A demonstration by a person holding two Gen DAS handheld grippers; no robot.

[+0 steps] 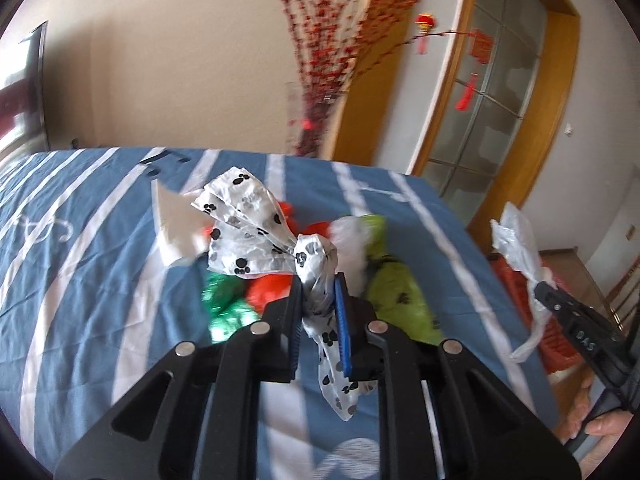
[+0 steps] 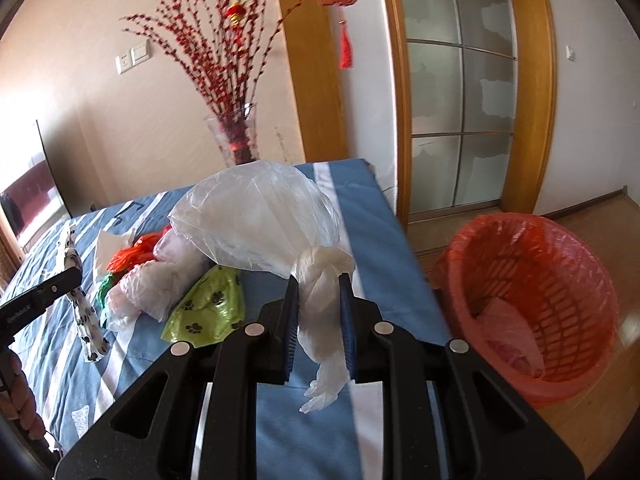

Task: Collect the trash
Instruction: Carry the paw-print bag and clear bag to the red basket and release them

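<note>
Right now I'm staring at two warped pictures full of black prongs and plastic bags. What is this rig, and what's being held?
No robot: a person carries a two-finger gripper in each hand, each with a fisheye camera looking along its fingers. In the left-hand view, the left gripper is clamped on a paw-print bag. In the right-hand view, the right gripper pinches a knotted clear bag. More bags, including a green bag, lie on the striped blue cloth. An orange bin stands on the floor beside it.
</note>
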